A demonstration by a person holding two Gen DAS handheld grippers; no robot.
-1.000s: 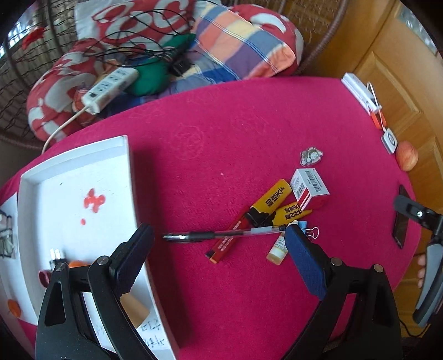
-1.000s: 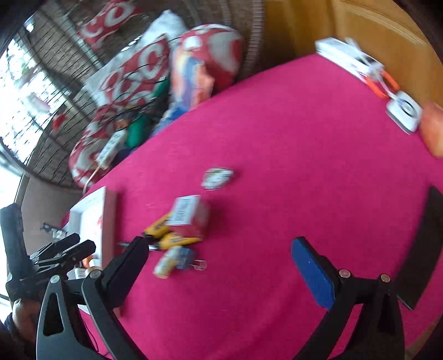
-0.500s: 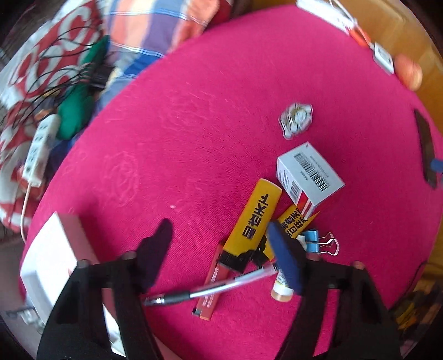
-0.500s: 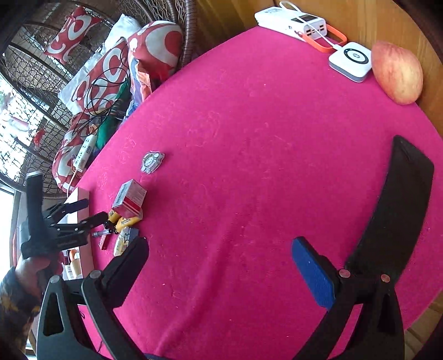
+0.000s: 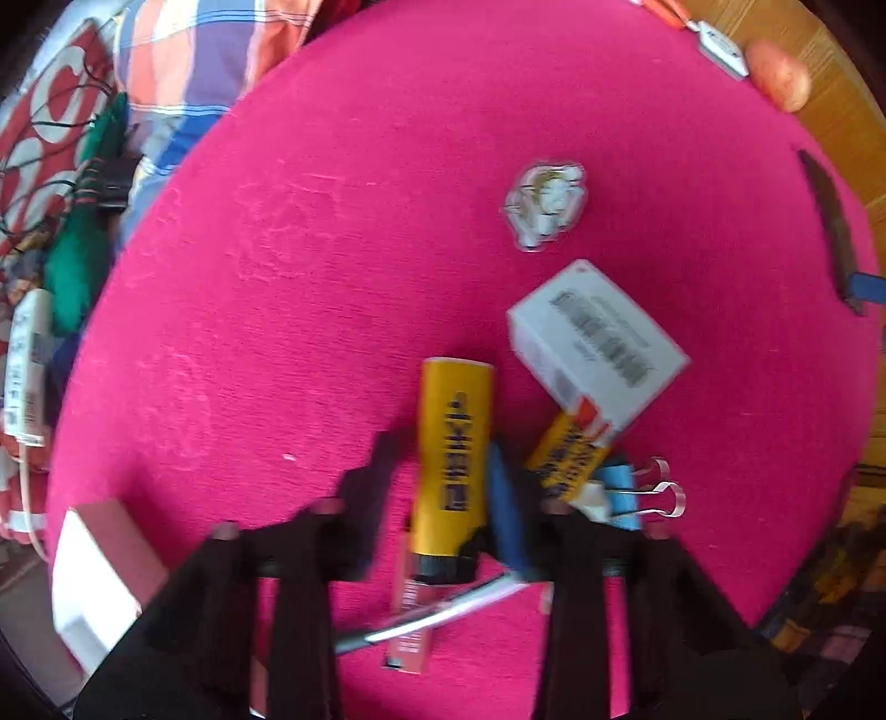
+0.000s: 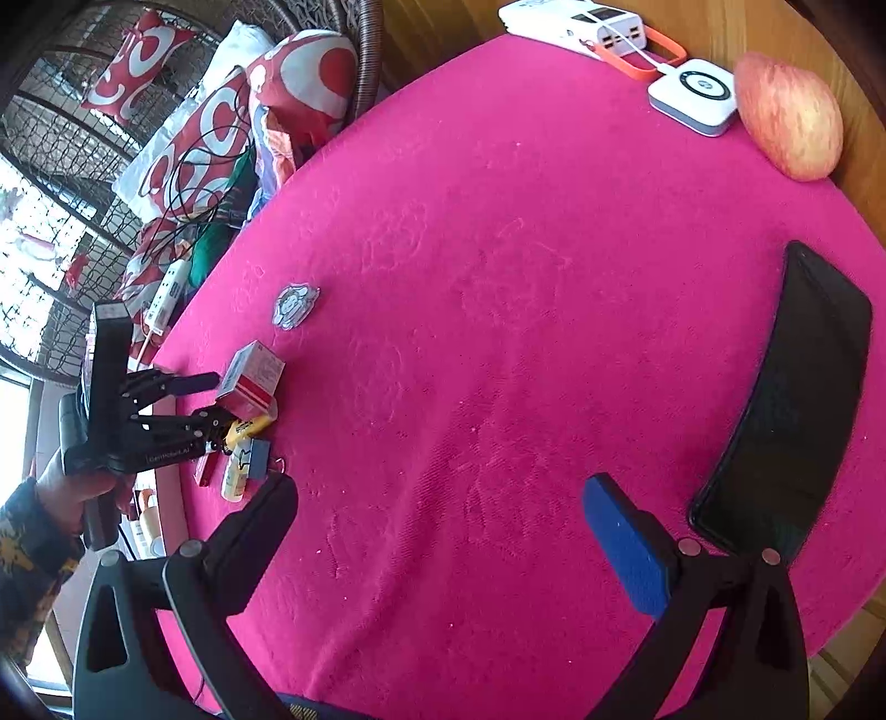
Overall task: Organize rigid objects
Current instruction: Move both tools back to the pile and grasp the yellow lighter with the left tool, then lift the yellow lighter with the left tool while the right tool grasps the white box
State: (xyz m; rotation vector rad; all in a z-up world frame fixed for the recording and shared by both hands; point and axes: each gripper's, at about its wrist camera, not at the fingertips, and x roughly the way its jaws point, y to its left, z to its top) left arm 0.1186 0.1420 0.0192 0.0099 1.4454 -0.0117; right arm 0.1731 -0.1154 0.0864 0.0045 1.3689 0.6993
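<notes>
The yellow tube (image 5: 455,443) lies on the pink tablecloth (image 5: 360,221), lengthwise between the two fingers of the left gripper (image 5: 443,487). The jaws stand a little wider than the tube; the view is blurred, so I cannot tell whether the blue pad (image 5: 504,504) touches it. Below the tube's dark cap a red stick (image 5: 410,626) and a pen (image 5: 437,615) lie crossed, the pen over the stick. Right of the blue pad sits a second yellow tube (image 5: 565,454), partly under a white box (image 5: 598,343). A blue binder clip (image 5: 626,493) lies just beside that second tube. Farther up the cloth, apart from the pile, is a small sticker (image 5: 545,205). A white tray (image 5: 94,587) shows at the lower left edge.

In the right wrist view the right gripper (image 6: 437,526) is wide open over bare cloth, well apart from the pile, holding nothing. A black phone (image 6: 786,404) lies just beside its blue-padded finger. At the far edge of the table are an apple (image 6: 792,116), a white charger (image 6: 695,94) touching or almost touching it, and a power bank (image 6: 576,25). Cushions (image 6: 221,122) and a power strip (image 6: 166,293) sit beyond the table.
</notes>
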